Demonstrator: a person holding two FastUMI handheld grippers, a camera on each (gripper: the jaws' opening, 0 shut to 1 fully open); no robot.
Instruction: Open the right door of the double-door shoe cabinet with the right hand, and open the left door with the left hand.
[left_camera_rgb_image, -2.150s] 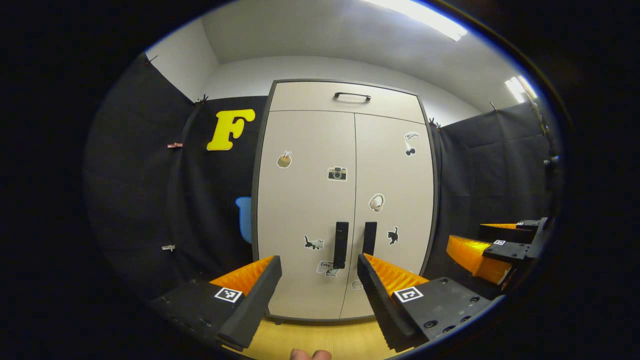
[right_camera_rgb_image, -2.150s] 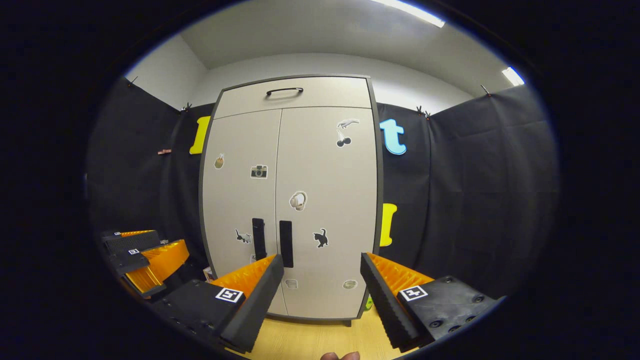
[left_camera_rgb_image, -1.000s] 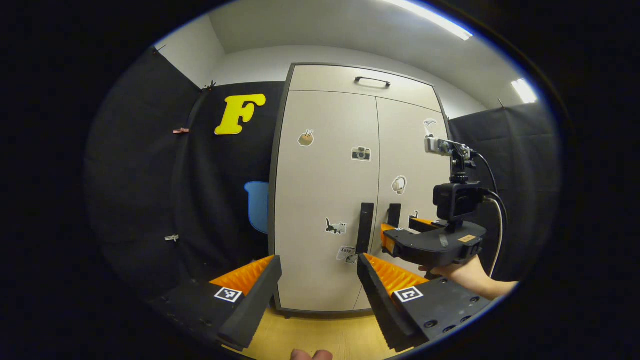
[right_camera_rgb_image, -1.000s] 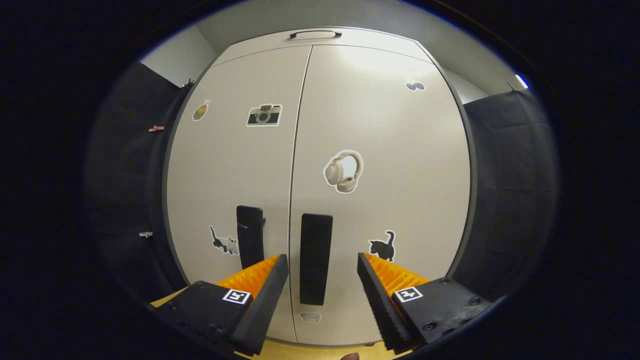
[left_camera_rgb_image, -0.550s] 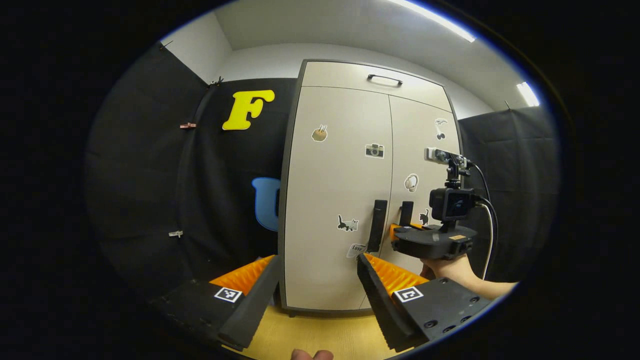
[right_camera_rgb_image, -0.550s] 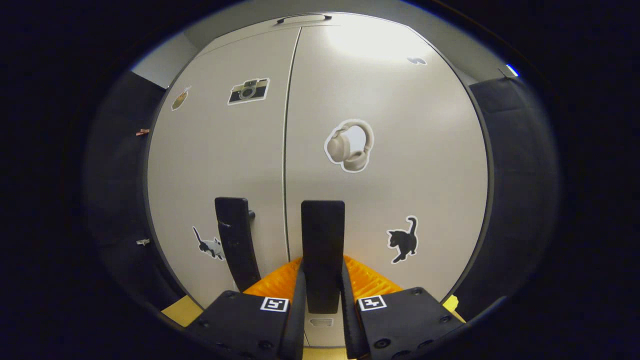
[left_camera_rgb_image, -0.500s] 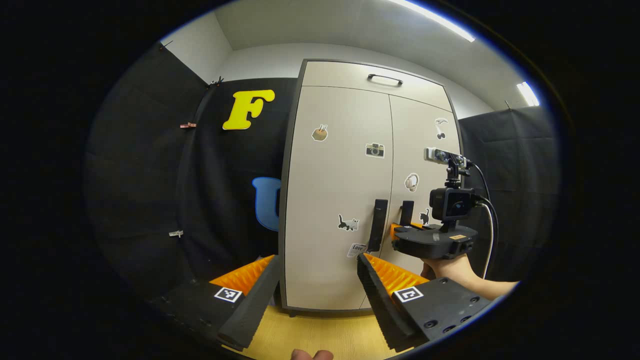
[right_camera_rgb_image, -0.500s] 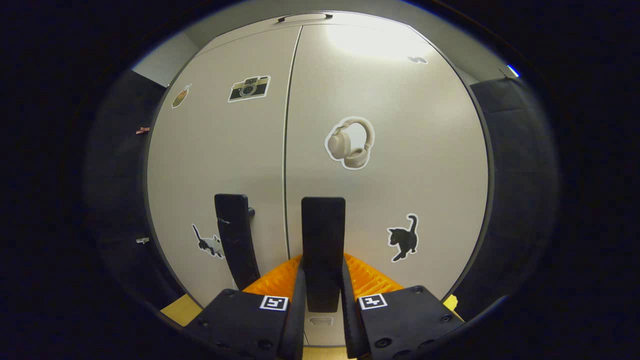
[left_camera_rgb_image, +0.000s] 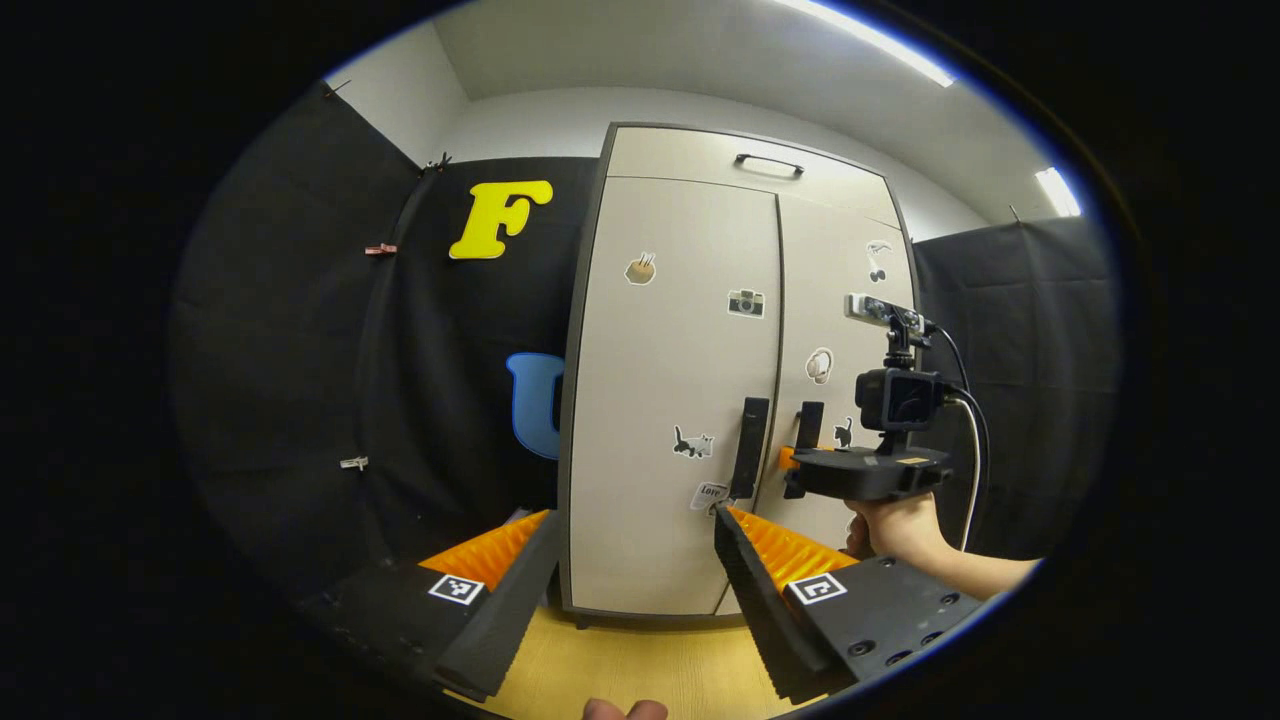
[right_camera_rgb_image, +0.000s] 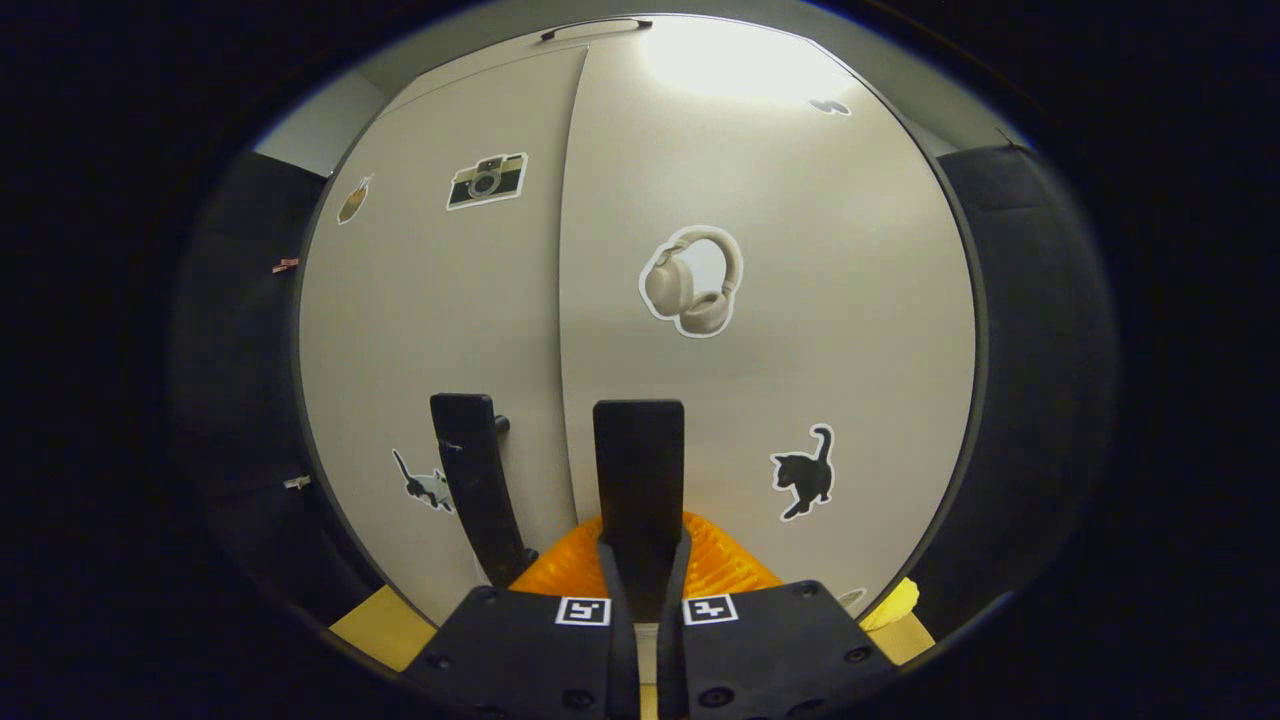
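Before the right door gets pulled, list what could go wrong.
1. The right gripper jaws clamp only the lower end of the right door handle; a skewed pull might slip them off downward.
2. The left door handle stands close beside it, so the gripper could knock it.
3. The left gripper hangs open, well back from the cabinet.

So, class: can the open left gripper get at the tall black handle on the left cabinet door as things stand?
Probably yes. The left gripper is open, the black left-door handle is bare ahead, and the right gripper clamps the neighbouring right-door handle.
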